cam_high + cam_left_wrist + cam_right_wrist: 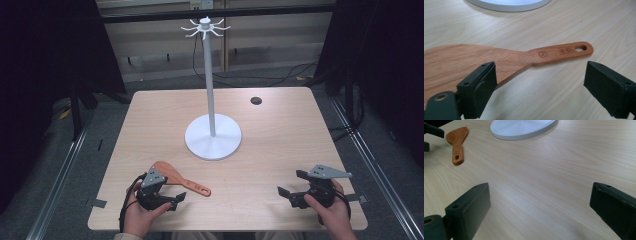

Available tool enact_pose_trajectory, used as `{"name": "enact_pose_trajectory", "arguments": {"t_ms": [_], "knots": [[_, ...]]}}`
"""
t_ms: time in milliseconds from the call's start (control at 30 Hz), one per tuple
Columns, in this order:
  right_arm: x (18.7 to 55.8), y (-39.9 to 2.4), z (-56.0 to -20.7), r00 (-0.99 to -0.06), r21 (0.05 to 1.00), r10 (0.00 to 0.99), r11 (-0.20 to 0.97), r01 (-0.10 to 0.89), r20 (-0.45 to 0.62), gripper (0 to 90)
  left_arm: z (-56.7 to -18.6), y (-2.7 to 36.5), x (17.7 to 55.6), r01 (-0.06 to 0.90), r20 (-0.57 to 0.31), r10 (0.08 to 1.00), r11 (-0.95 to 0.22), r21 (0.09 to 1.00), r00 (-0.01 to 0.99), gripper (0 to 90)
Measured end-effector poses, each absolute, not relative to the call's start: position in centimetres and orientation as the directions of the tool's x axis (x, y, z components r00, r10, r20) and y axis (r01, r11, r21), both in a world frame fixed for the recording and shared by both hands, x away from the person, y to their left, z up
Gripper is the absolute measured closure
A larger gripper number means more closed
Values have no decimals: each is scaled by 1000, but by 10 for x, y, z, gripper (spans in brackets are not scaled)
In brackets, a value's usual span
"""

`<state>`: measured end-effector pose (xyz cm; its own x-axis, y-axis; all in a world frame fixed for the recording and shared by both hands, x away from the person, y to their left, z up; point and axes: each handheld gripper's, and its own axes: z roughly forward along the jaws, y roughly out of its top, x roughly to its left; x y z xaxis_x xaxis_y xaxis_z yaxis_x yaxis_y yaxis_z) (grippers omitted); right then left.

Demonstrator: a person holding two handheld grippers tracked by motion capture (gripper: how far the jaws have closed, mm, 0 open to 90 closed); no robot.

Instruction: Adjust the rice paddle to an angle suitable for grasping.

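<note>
Lying flat on the light wooden tabletop (280, 145) near its front left, a reddish-brown wooden spatula (179, 179) has its broad blade toward the left and its narrow handle, pierced by a slot near the tip, reaching right. In the left gripper view the spatula (499, 60) crosses just ahead of the jaws, the blade passing behind the left-hand jaw and the handle end sitting between the two.

The left claw (176, 199) rests low over the tabletop just in front of the spatula, jaws spread wide and holding nothing. The person's left hand (141, 214) wraps it from below and behind, forearm entering at the bottom edge, with the claw angled toward the right and a cable looping at its left side.

The right claw (287, 194) sits near the front right corner, well apart from the spatula, its jaws also wide apart and empty over bare wood. The right hand (330, 210) grips it from behind, the claw pointing left toward the middle of the tabletop, a grey three-cornered plate on top. In the right gripper view the spatula (456, 141) lies far off at upper left.

Behind the spatula, toward the centre, stands a white stand (212, 100) with a round base, tall upright pole and a ring of hooks at the top. A small dark round hole (256, 100) marks the tabletop to the right of the pole.
</note>
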<state>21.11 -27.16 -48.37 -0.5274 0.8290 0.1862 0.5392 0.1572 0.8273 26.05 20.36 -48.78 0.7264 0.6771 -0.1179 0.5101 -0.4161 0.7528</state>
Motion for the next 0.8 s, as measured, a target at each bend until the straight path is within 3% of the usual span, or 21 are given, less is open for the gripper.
{"name": "enact_pose_trajectory", "arguments": {"t_ms": [100,200,367,500,700,800], "knots": [[209,-274,-482,-524,828,833,161,536,177,30,-488,199,257,497,-109,654,-446,744,749,164],[211,-273,-480,-526,832,831,154,533,183,30,-487,196,254,485,-108,632,-462,743,767,266],[214,-271,-477,-524,844,830,135,519,190,32,-488,191,250,494,-121,594,-520,697,796,579],[213,-273,-481,-530,836,830,159,525,175,32,-492,185,251,500,-141,565,-555,665,813,781],[207,-281,-481,-516,838,842,163,521,157,32,-494,174,258,495,-148,548,-566,659,823,900],[203,-284,-482,-505,835,849,161,526,154,31,-496,166,261,498,-174,536,-551,670,826,900]]}}
